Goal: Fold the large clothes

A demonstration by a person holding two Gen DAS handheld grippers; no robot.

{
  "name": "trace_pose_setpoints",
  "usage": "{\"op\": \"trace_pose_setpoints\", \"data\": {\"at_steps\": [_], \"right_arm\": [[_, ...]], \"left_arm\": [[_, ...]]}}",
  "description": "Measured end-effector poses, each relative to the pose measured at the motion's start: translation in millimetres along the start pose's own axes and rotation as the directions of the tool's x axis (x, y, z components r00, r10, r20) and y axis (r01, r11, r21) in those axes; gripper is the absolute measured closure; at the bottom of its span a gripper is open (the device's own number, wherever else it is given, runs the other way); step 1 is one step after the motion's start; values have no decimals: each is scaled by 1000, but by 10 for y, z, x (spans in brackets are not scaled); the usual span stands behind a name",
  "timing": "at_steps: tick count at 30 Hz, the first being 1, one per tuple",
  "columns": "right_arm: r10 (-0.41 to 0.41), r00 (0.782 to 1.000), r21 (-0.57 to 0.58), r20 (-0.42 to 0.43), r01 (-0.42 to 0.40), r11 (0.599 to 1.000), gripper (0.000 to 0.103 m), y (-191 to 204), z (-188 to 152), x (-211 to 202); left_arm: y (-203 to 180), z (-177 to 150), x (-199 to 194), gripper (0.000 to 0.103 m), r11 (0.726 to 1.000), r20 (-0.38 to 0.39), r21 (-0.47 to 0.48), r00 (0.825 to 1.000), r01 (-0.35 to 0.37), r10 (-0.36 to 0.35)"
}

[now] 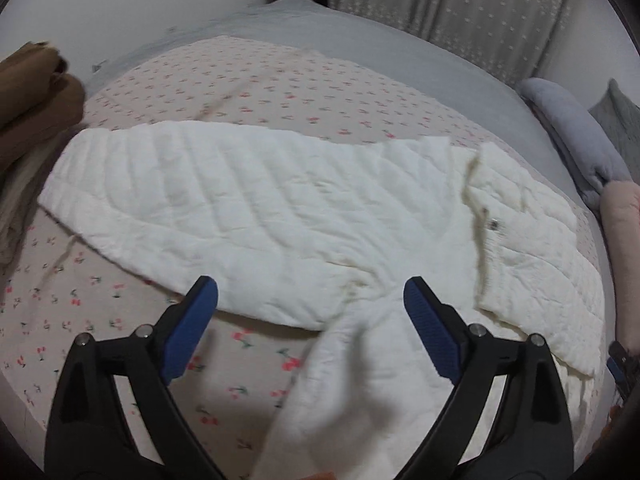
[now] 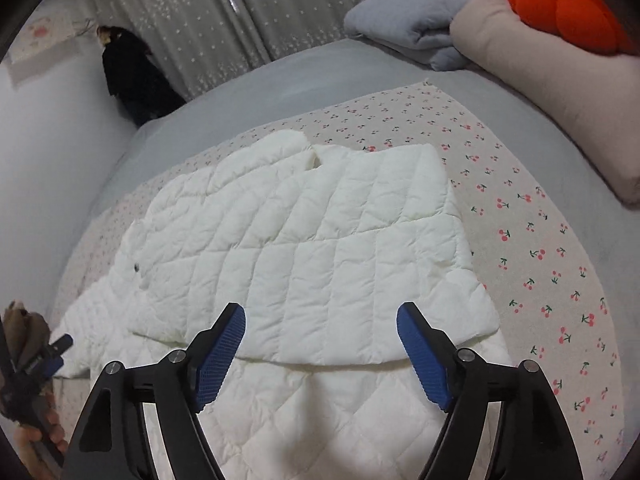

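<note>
A white quilted jacket [image 1: 280,208] lies spread on a cherry-print sheet [image 1: 256,80] on the bed. In the left wrist view one sleeve stretches out to the left and another part runs down toward the camera. My left gripper [image 1: 311,294] is open and empty, hovering just above the jacket's near edge. In the right wrist view the jacket [image 2: 304,240] has a panel folded over its body. My right gripper [image 2: 321,318] is open and empty above the folded panel's near hem. The left gripper [image 2: 52,354] shows at the far left edge there.
Brown clothing [image 1: 36,100] is piled at the left. A grey folded blanket [image 2: 404,24], a pink pillow [image 2: 552,92] and an orange plush pumpkin [image 2: 560,8] lie at the right. A black garment [image 2: 132,76] hangs by the grey curtain [image 2: 224,12].
</note>
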State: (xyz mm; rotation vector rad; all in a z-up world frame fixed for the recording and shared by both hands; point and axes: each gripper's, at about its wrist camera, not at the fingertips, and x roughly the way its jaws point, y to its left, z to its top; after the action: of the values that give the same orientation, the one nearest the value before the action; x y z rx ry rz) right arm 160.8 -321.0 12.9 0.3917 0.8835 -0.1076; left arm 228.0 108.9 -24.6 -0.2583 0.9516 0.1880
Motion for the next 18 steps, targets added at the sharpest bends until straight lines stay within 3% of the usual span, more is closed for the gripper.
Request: {"op": "trace_pose_setpoints", "data": {"at_steps": [5, 8, 14, 16, 18], "right_arm": [[21, 1000, -25, -3, -21, 999, 20, 221, -86, -5], [-5, 1000, -28, 7, 6, 1000, 20, 291, -89, 42], [-13, 1000, -7, 8, 13, 1000, 20, 332, -109, 94], [-10, 1000, 7, 7, 10, 1000, 20, 334, -110, 108], [-8, 1000, 16, 3, 8, 1000, 20, 320, -112, 134]], "left_arm": [[678, 118, 145, 9, 985, -29, -160, 998, -63, 59], [1023, 156, 253, 9, 967, -52, -230, 994, -107, 98], [1578, 175, 507, 9, 924, -108, -361, 990, -128, 95], [1744, 158, 581, 9, 904, -96, -419, 994, -85, 49], [1852, 163, 568, 10, 878, -28, -479, 1000, -24, 12]]}}
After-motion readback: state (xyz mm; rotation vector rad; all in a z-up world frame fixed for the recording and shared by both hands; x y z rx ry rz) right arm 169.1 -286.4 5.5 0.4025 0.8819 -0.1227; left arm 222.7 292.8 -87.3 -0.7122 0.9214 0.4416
